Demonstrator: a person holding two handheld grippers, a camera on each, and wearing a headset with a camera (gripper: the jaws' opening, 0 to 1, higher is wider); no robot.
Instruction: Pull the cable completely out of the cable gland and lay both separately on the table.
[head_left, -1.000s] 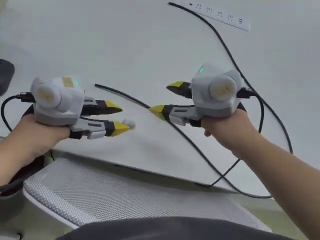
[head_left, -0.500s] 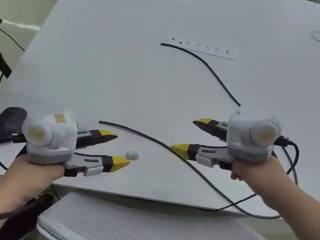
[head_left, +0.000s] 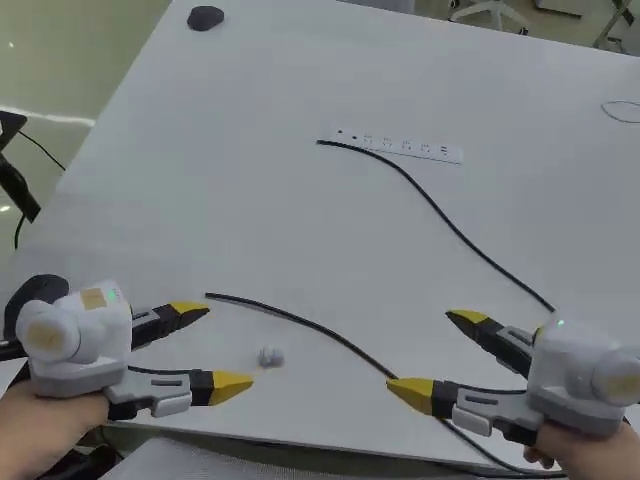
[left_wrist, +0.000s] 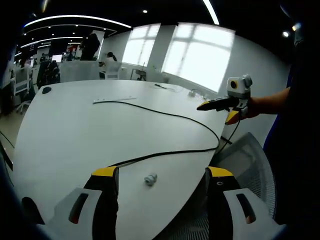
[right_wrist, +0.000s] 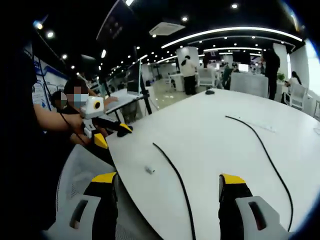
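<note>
The left claw (head_left: 222, 346) and right claw (head_left: 425, 352) gape empty, while the gland (head_left: 270, 356) lies apart from the cable (head_left: 330, 335) near the tabletop (head_left: 250, 180) edge, where a careless brush could roll it off.

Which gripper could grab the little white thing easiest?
Left, probably. The cable gland lies just ahead of the left gripper, jaws open; the right gripper sits farther off, beyond the black cable.

The head view looks down on the white table (head_left: 250, 220) from its near edge. Both gripper views sit low at that edge, angled inward, sharing the cable (left_wrist: 165, 153) and the gland (left_wrist: 150, 178), near 6 o'clock in each.
</note>
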